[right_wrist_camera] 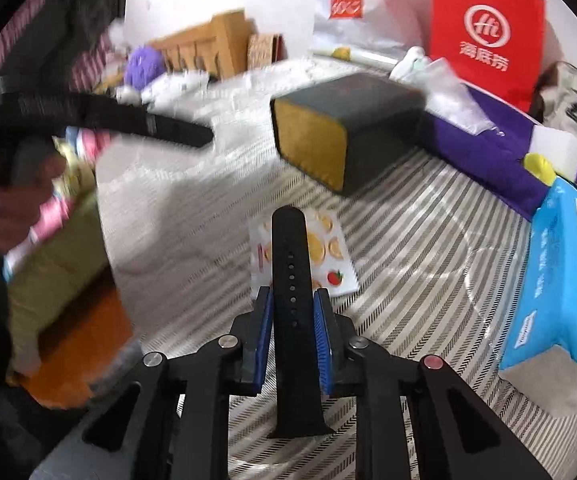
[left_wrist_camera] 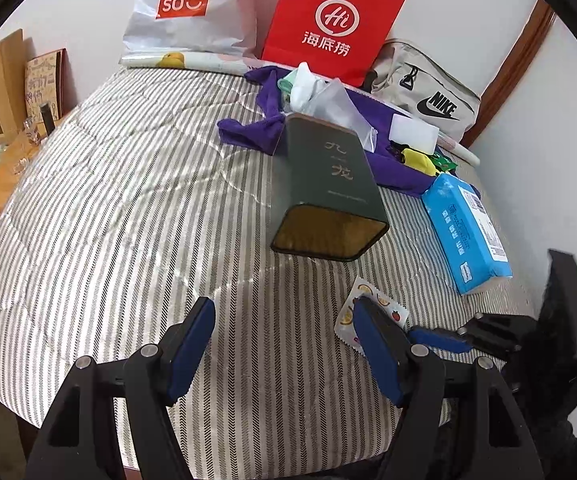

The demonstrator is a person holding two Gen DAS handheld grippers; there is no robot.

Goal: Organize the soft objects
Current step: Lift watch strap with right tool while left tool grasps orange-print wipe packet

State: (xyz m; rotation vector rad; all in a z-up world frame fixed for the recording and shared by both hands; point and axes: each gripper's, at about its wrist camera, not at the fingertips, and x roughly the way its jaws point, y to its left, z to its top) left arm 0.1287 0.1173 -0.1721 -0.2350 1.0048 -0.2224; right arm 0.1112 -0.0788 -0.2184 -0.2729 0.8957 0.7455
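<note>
Black strap [right_wrist_camera: 291, 276] is sitting clamped in the right claw [right_wrist_camera: 292, 300]; left claw [left_wrist_camera: 284, 344] is hanging apart, empty; green tin [left_wrist_camera: 326, 184] is lying unfilled.

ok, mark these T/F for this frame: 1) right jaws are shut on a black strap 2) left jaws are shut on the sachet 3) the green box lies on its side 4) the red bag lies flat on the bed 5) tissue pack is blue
1) True: the right gripper clamps the black strap.
2) False: the left gripper is open and holds nothing; the sachet lies on the bed.
3) True: the green box lies on its side, open end toward the cameras.
4) False: the red bag stands upright against the wall.
5) True: the tissue pack is blue.
</note>
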